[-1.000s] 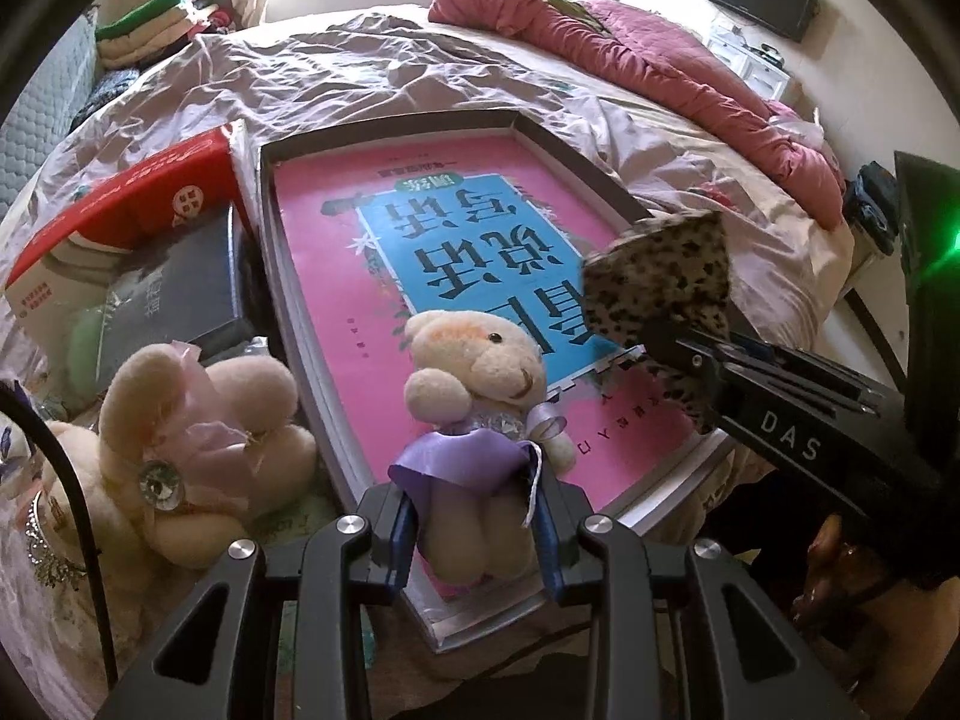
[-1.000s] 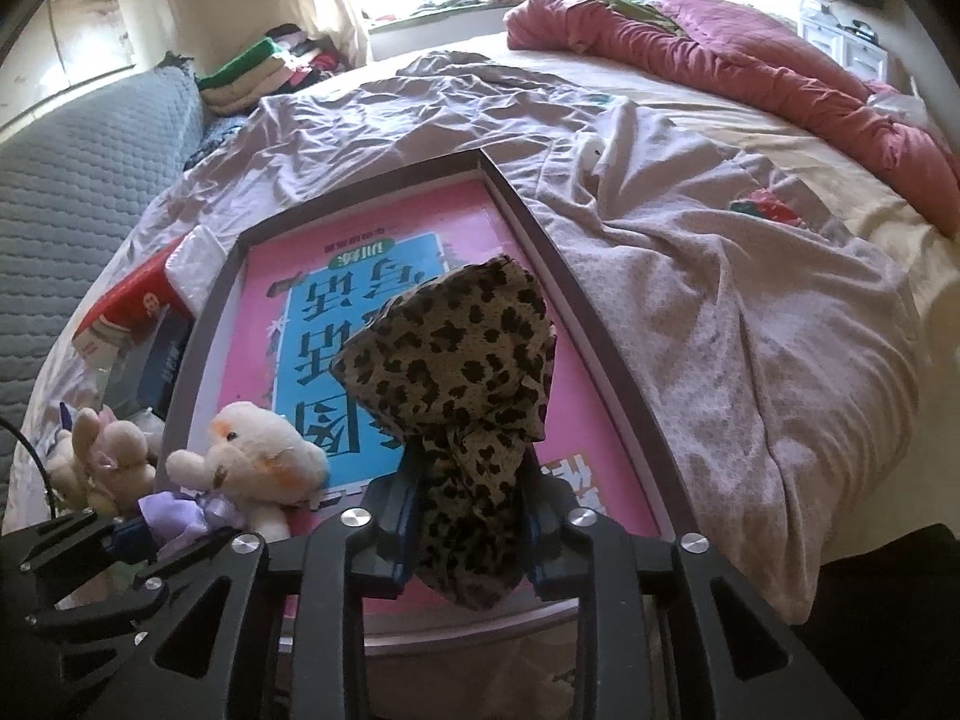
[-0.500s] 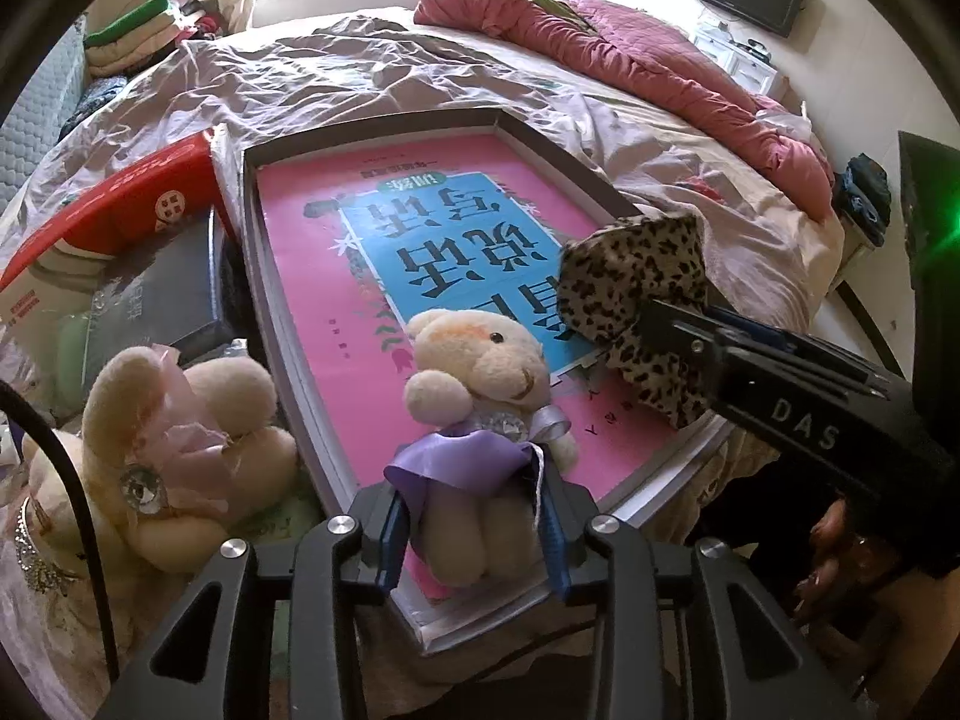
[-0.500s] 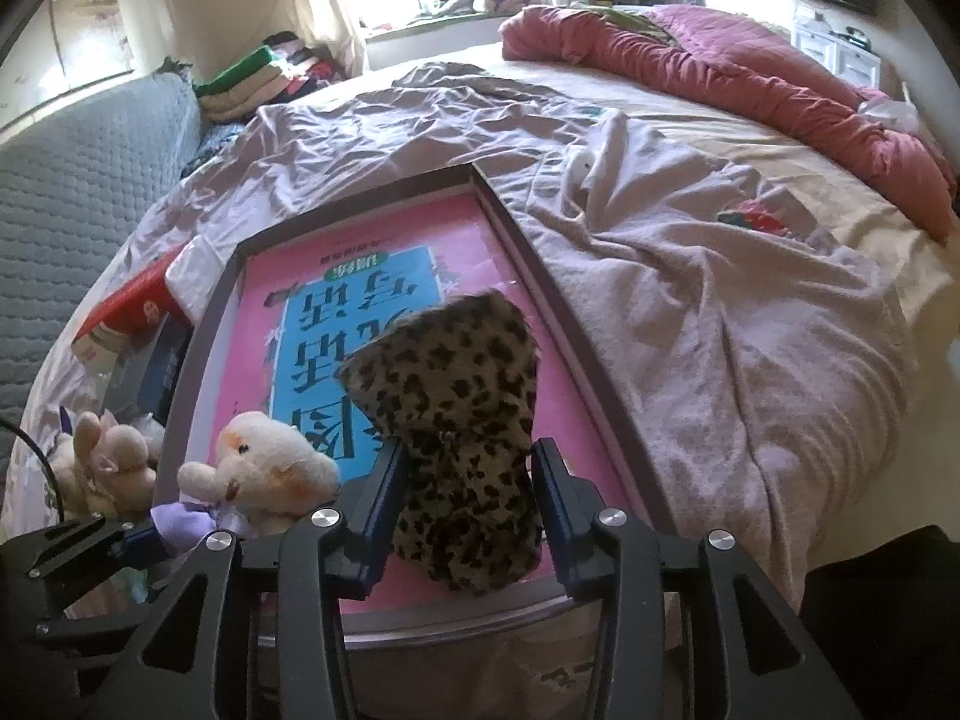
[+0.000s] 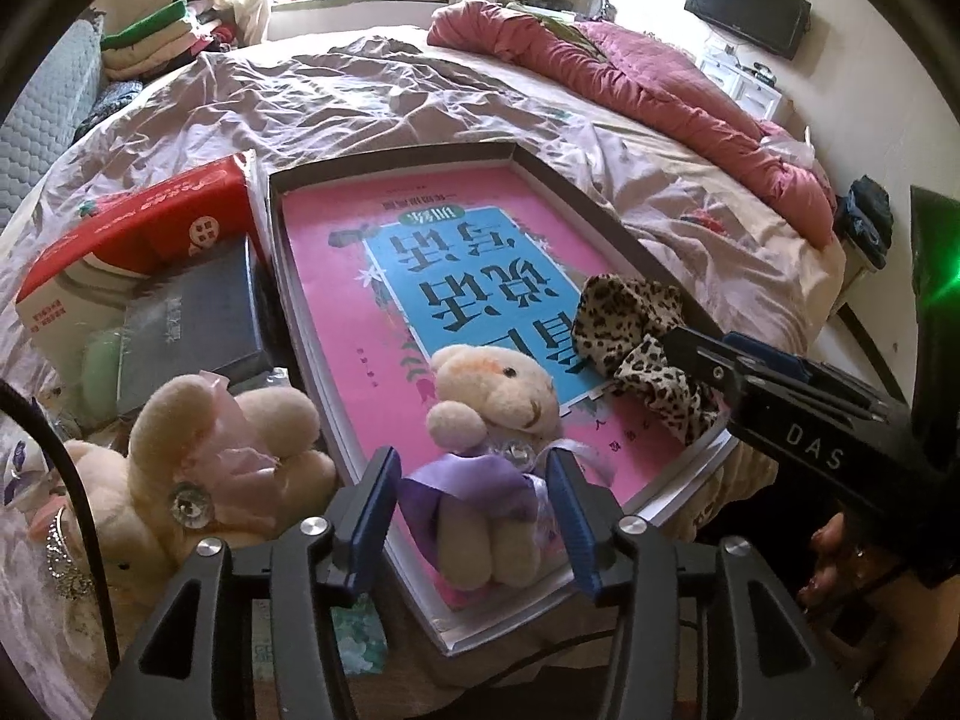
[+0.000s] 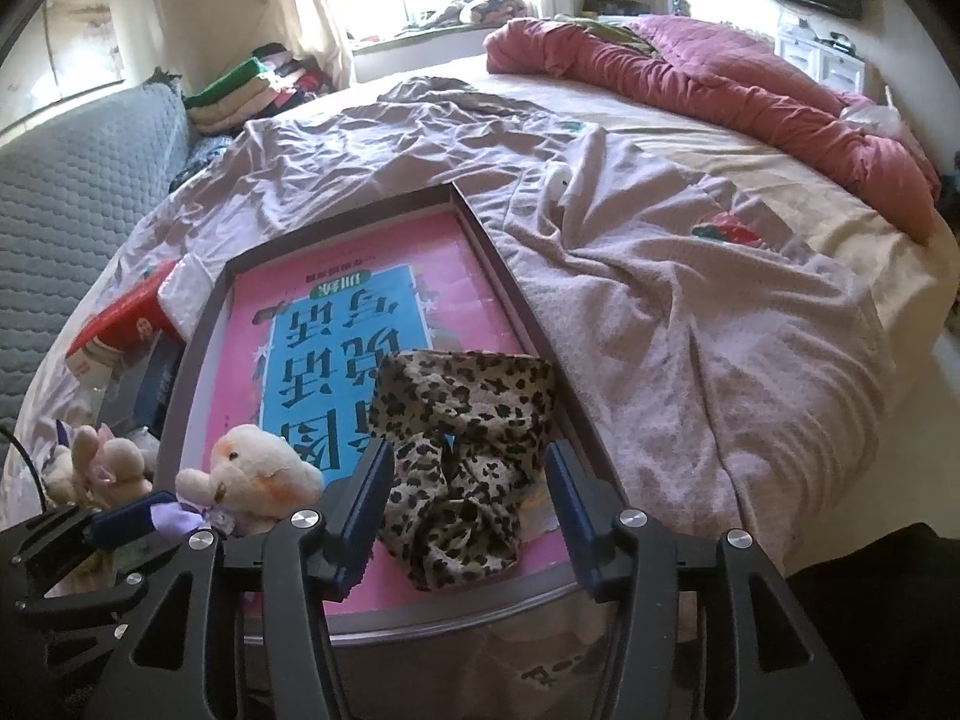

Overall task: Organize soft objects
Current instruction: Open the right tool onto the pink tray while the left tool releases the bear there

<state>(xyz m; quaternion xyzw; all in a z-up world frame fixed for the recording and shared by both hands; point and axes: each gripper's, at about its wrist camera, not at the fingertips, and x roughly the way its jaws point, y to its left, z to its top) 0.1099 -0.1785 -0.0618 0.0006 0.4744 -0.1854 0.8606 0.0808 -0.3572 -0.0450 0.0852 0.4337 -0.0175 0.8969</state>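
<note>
Two soft items on pink book (image 5: pixel 336 276) in dark tray (image 6: pixel 498 276) atop rumpled bed (image 6: pixel 690 312): teddy bear (image 5: pixel 498 420) lengthwise between spread left gripper (image 5: pixel 474 516), head away; leopard cloth (image 6: pixel 462 450) crumpled between spread right gripper (image 6: pixel 465 498); plush rabbit (image 5: pixel 198 450), red box (image 5: pixel 150 228) alongside.

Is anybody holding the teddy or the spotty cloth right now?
No. Both grippers are open. The teddy sits loose between the left gripper fingers, and the leopard cloth lies on the pink book between the right gripper fingers.
</note>
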